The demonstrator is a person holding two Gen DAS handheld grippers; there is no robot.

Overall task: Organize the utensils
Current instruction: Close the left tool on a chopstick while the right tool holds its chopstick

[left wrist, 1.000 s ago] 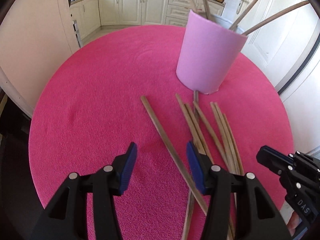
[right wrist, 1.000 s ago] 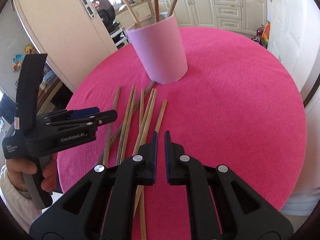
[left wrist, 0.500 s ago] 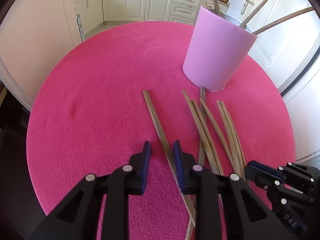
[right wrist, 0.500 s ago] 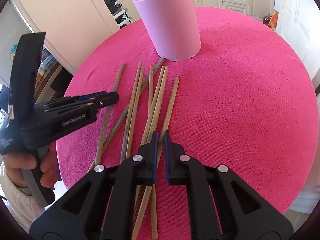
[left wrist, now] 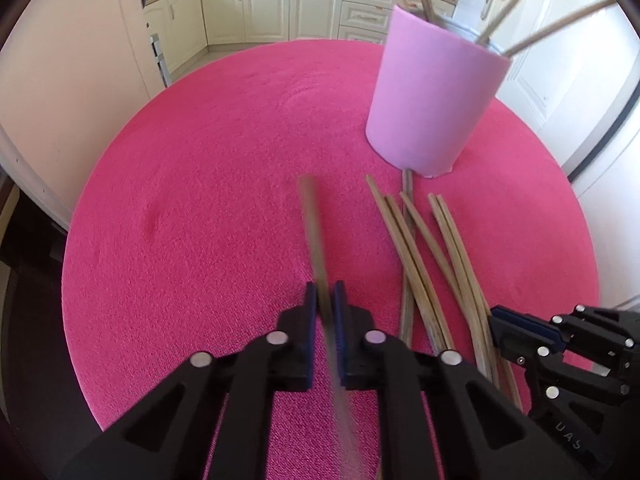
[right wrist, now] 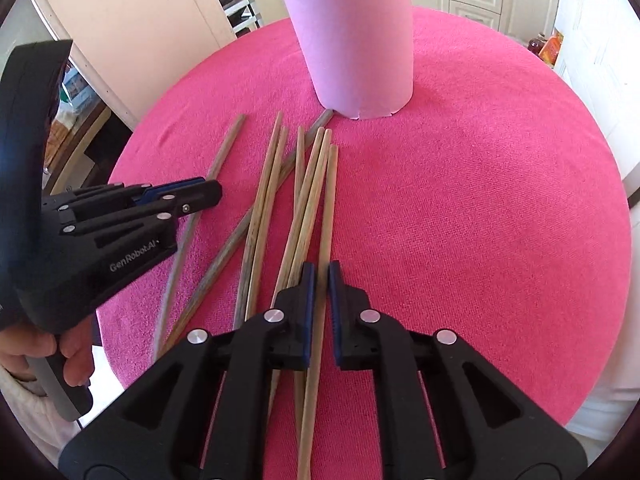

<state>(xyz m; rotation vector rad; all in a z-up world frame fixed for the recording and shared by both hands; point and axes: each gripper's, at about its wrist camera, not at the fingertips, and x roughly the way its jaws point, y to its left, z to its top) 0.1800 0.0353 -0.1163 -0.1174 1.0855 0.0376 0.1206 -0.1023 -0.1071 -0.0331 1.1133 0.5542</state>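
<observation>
My left gripper [left wrist: 326, 306] has its jaws closing down on one brown chopstick [left wrist: 312, 220]; the pads press its sides and it points straight ahead, blurred. Several more chopsticks [left wrist: 424, 264] lie loose to its right, fanned out below a tall pink cup [left wrist: 436, 100] that holds several sticks. In the right wrist view my right gripper [right wrist: 319, 280] is shut and hovers low over the near end of the loose chopsticks [right wrist: 304, 200], one of them showing through the slit between its jaws. The left gripper [right wrist: 212, 194] sits at the pile's left edge. The pink cup [right wrist: 352, 40] stands behind.
The round table [left wrist: 200, 200] wears a pink cloth and drops off close on every side. A hand [right wrist: 40, 352] holds the left gripper's handle. Cream kitchen cabinets [left wrist: 280, 4] line the far wall and a white door [left wrist: 560, 60] stands at the right.
The left gripper's jaws went from wide apart to shut on the leftmost chopstick, which swung from slanted to straight ahead. The right gripper moved closer over the pile, still shut.
</observation>
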